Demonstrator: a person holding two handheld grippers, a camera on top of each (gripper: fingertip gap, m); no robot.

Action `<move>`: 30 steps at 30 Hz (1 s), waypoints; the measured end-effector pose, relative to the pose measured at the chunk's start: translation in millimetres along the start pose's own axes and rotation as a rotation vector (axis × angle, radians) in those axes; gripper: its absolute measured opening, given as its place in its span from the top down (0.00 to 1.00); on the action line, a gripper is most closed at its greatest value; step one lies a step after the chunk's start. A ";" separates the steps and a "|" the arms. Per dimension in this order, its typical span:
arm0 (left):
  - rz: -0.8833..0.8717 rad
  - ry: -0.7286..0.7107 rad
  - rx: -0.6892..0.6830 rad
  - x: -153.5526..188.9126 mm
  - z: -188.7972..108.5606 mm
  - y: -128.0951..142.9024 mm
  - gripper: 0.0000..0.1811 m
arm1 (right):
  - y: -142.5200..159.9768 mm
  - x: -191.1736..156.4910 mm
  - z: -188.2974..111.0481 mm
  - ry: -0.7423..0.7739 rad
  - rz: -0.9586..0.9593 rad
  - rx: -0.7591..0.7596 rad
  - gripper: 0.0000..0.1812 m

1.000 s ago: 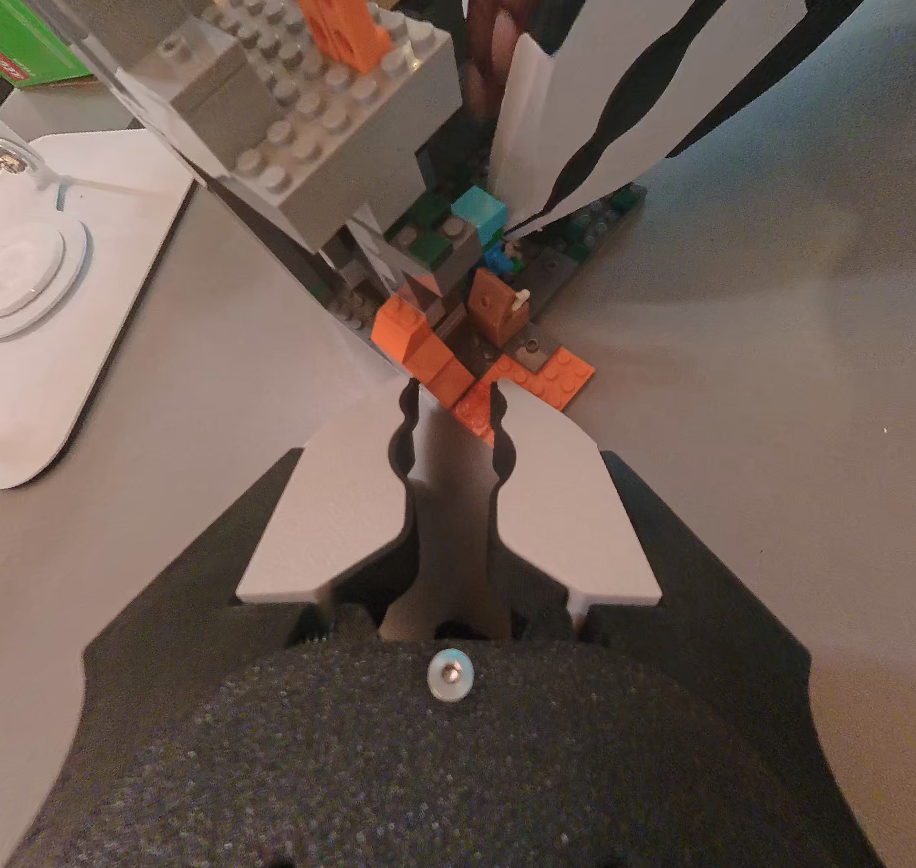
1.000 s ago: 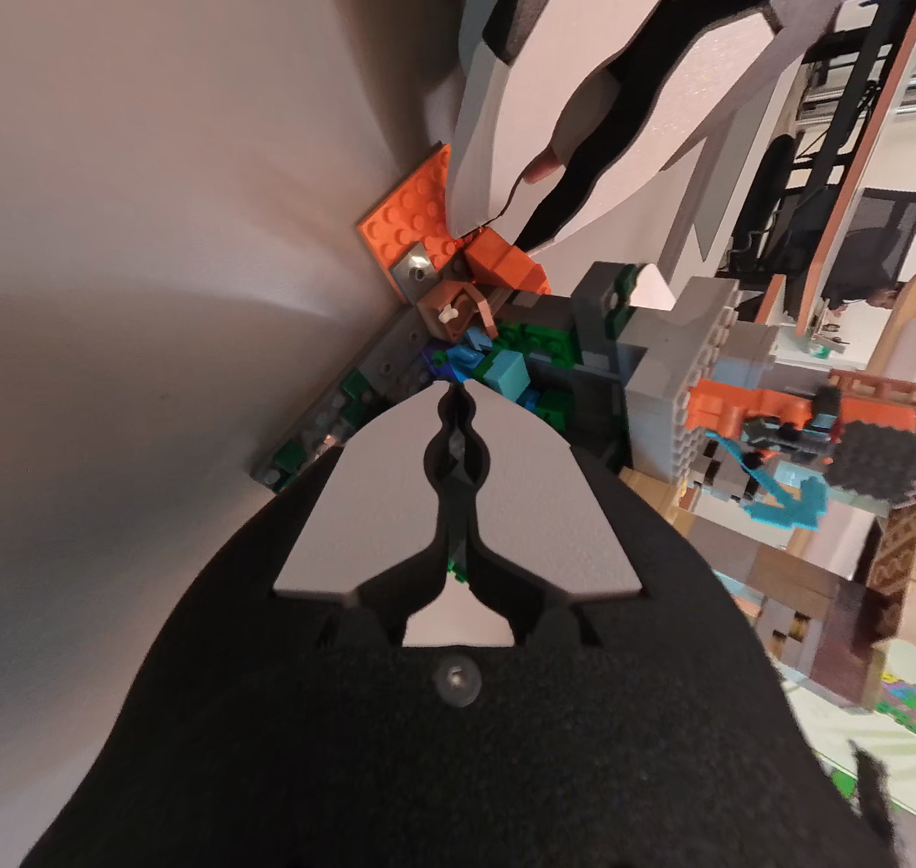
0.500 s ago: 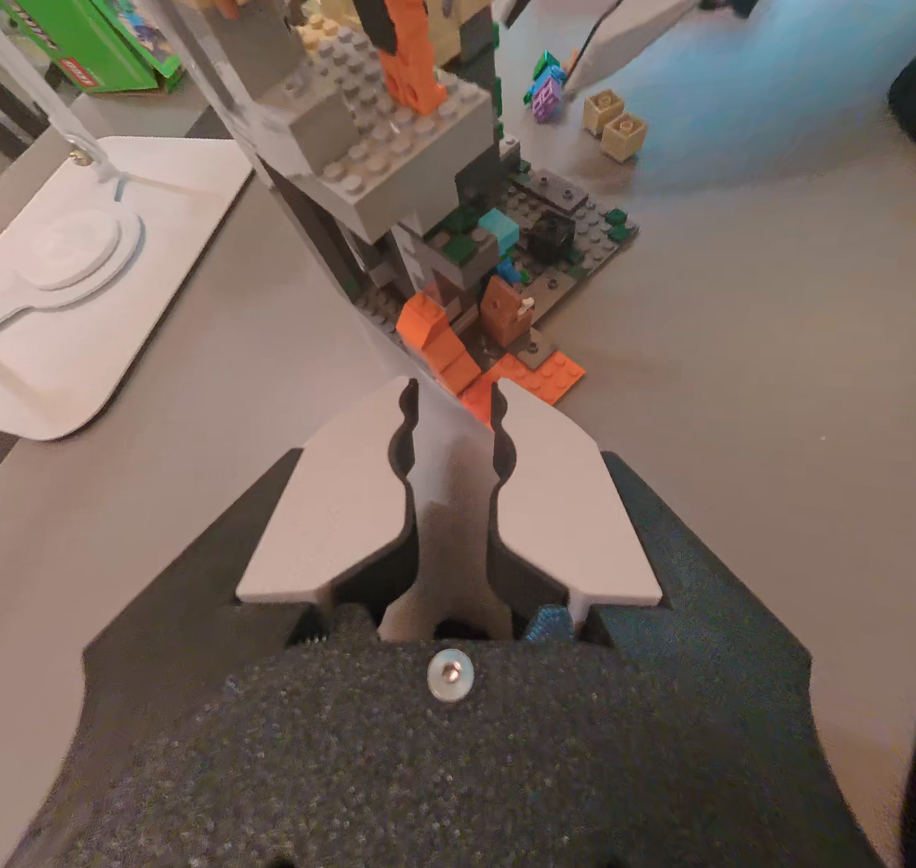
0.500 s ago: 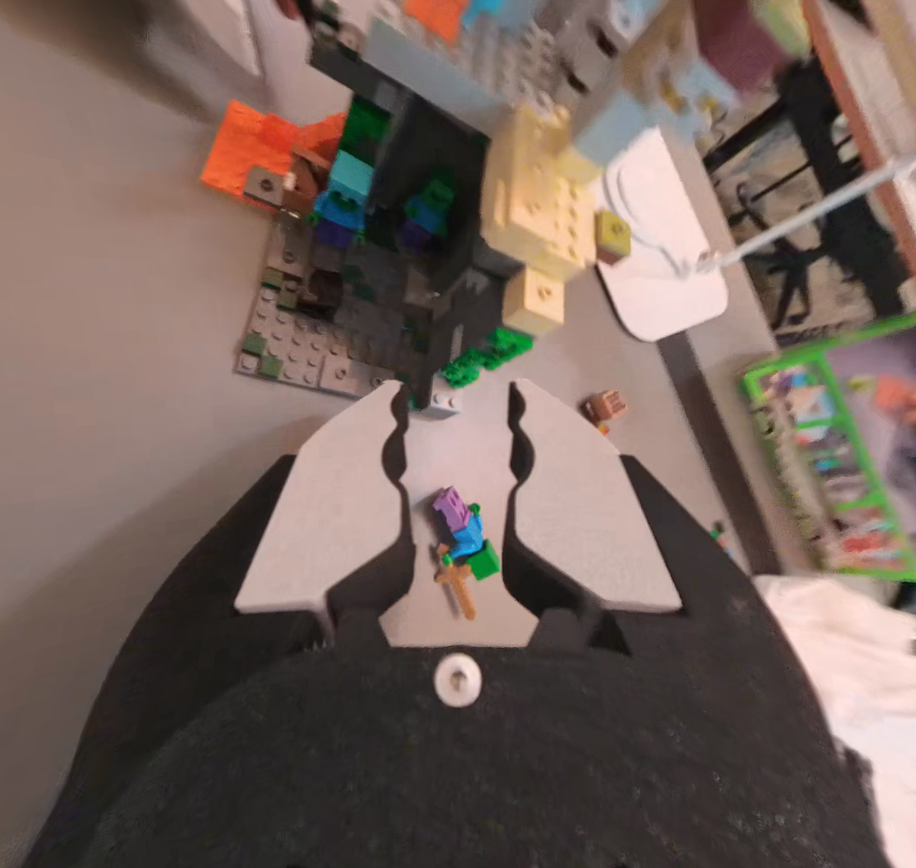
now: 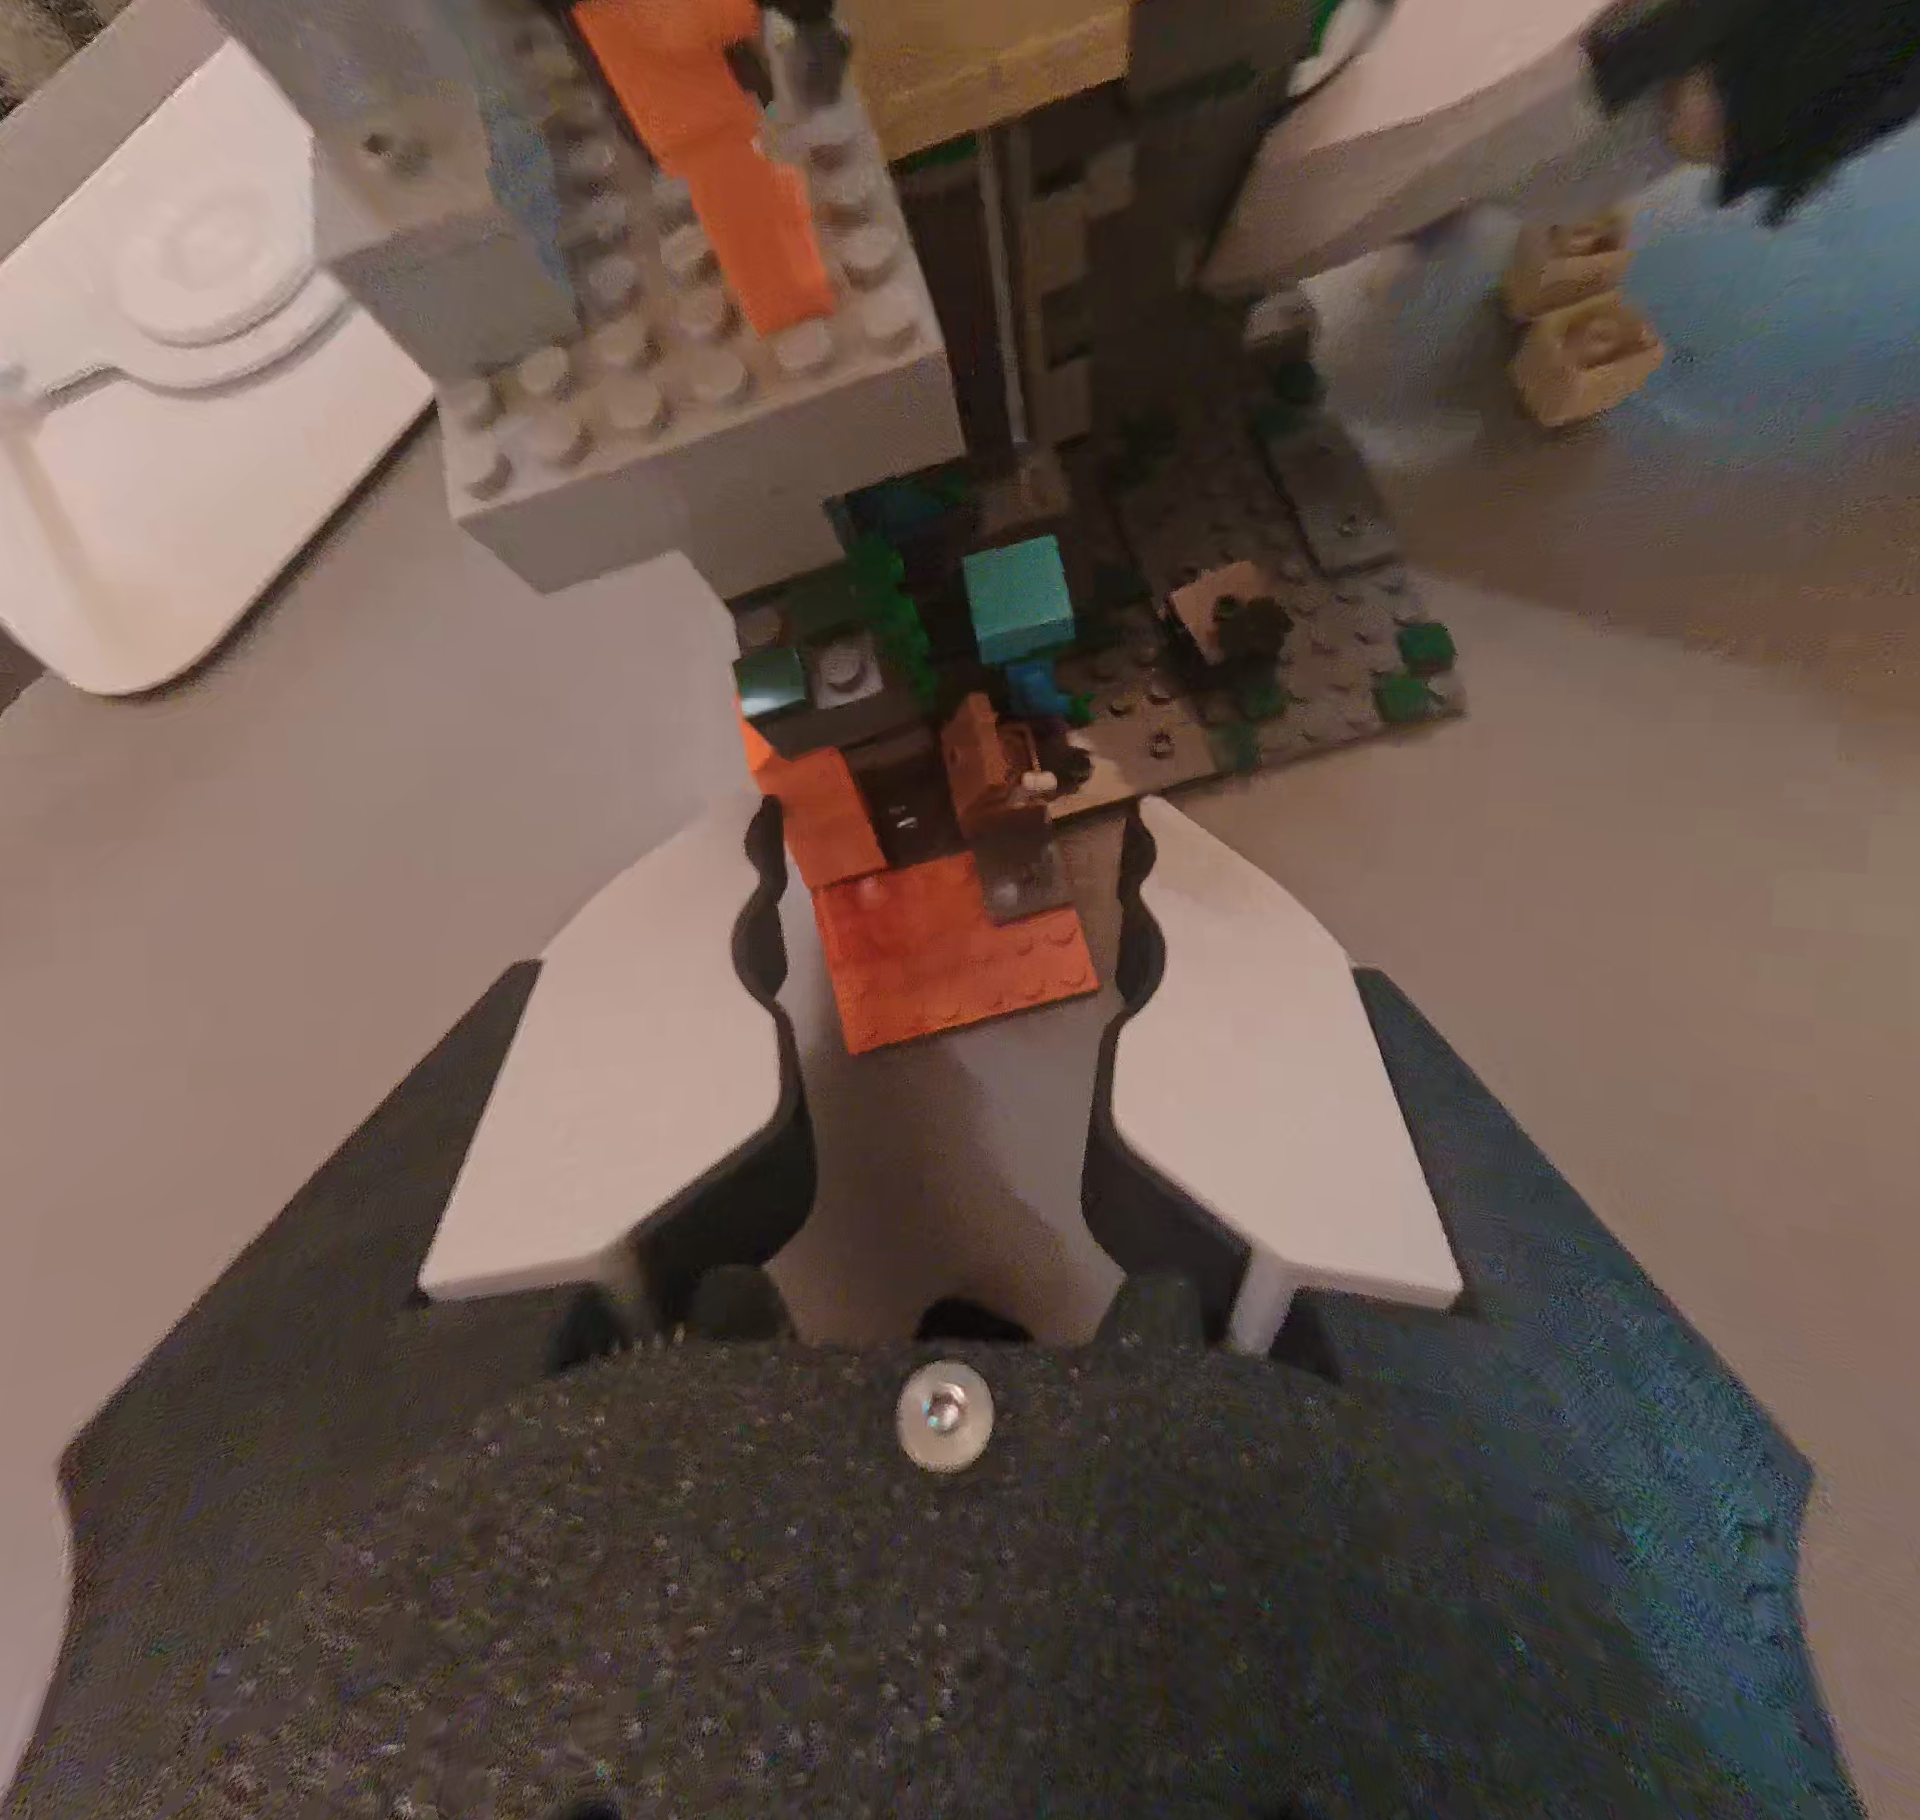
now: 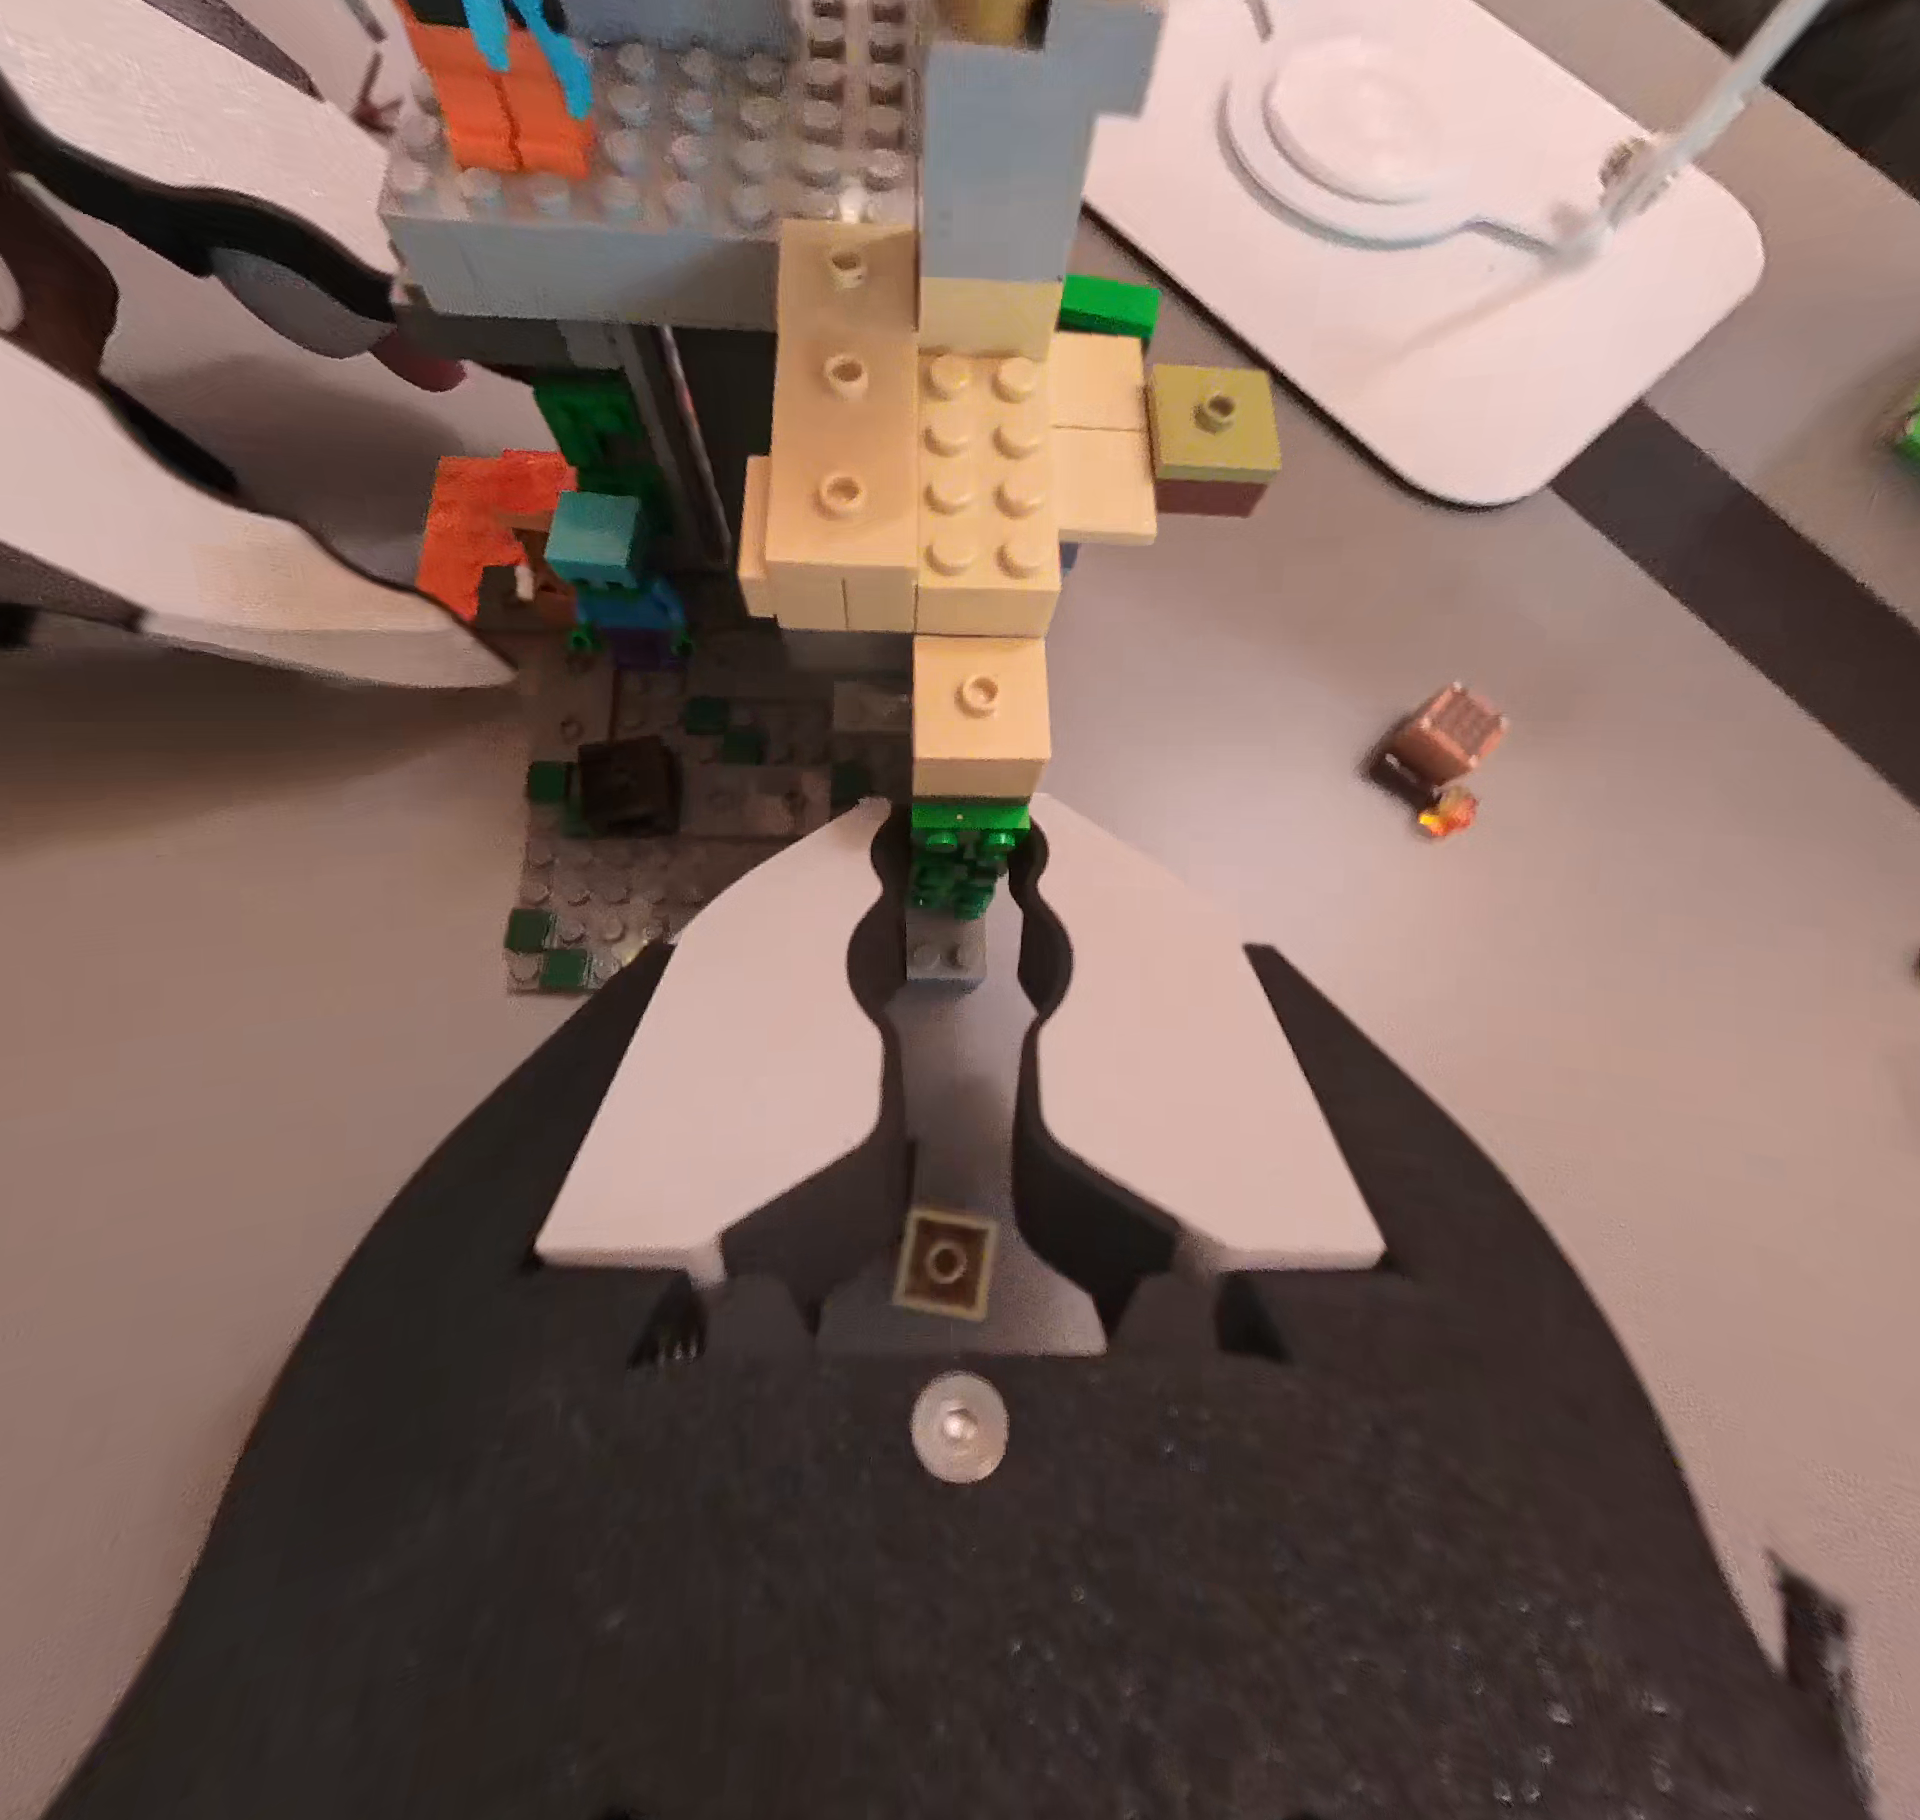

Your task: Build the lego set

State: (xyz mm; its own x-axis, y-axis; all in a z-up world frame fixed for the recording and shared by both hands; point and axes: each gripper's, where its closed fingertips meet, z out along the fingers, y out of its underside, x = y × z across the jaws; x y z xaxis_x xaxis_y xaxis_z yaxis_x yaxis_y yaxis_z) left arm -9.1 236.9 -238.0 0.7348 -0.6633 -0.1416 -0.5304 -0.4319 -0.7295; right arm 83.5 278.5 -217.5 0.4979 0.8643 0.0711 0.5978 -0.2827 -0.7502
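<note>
left tool [image 5: 945,871] spread wide over orange plate [image 5: 956,960], empty, right tool [image 6: 951,835] narrowly parted, perhaps touching green bricks [image 6: 961,861]

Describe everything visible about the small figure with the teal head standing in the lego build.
The figure has a blocky teal cube head over a blue torso; purple legs show in the right wrist view. It looks like hard plastic. It stands upright on the dark grey studded baseplate, beside the brown piece and behind the orange plate. Neither gripper touches it.
</note>
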 end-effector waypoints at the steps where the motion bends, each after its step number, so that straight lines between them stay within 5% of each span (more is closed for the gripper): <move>1: 0.002 -0.024 -0.017 -5.2 2.5 1.7 0.67 | 1.0 -3.6 -1.9 0.021 0.018 -0.004 0.90; 14: 0.070 -0.171 0.021 -22.0 -14.1 -3.2 0.76 | 4.6 -30.0 -32.2 0.010 -0.042 0.093 0.89; 21: 0.096 0.015 0.063 37.7 -17.1 -11.2 0.81 | 8.0 -3.9 -64.3 0.046 -0.056 0.190 0.89; 30: 0.105 0.069 0.008 39.9 6.3 -9.9 0.89 | 29.1 20.8 -80.8 0.082 -0.072 0.224 0.91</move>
State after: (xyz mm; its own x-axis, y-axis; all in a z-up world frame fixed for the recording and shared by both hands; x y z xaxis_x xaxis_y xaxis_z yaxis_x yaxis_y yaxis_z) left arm 28.1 218.5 -240.6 0.6441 -0.7455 -0.1714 -0.5995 -0.3527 -0.7185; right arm 162.1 254.7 -184.8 0.5138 0.8396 0.1762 0.4839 -0.1140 -0.8677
